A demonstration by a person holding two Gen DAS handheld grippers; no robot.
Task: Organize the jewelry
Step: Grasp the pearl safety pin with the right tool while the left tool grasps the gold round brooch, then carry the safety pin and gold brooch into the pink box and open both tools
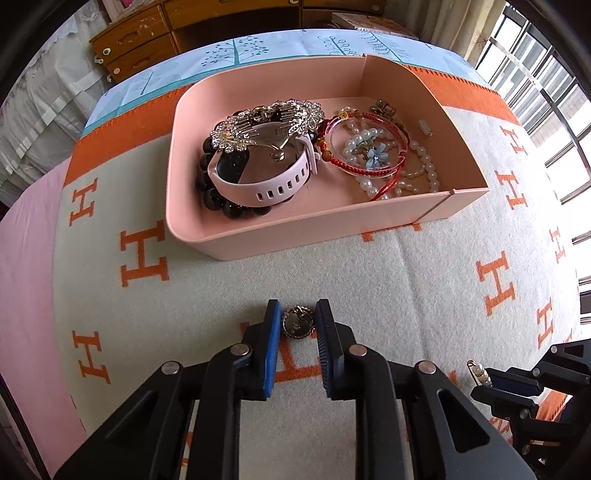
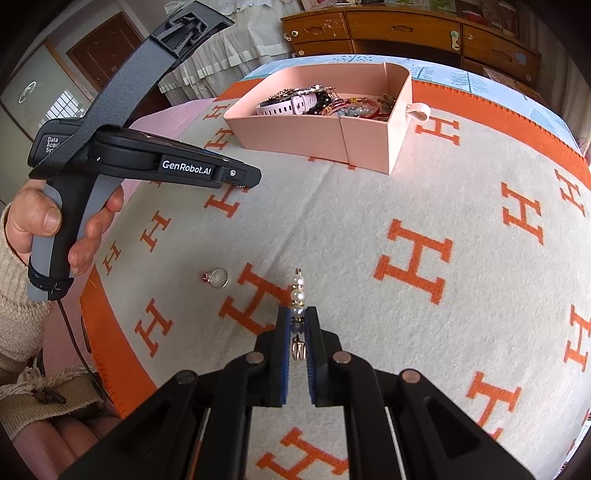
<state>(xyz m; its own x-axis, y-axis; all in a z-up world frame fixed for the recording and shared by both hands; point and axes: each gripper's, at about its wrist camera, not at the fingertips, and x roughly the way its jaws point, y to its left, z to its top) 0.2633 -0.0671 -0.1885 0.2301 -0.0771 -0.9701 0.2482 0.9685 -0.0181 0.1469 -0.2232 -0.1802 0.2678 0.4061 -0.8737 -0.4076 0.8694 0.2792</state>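
My left gripper (image 1: 298,314) points down at the blanket and is shut on a small round dark brooch with a gold rim (image 1: 297,323), which rests on the cloth. My right gripper (image 2: 298,314) is shut on a pearl drop pin (image 2: 298,291) whose pearls stick out past the fingertips. The same pin (image 1: 478,372) shows at the lower right of the left wrist view. Beyond stands a pink box (image 1: 258,243) holding a rhinestone hair clip (image 1: 266,123), a pink watch (image 1: 258,184), a dark bead bracelet (image 1: 221,208), a red bangle (image 1: 369,147) and pearls (image 1: 424,166).
A silver ring with a red stone (image 2: 217,277) lies loose on the cream blanket with orange H letters (image 2: 443,206). A person's hand (image 2: 55,221) grips the left gripper's handle. Wooden drawers (image 2: 406,33) stand behind the bed; windows (image 1: 546,110) are at the right.
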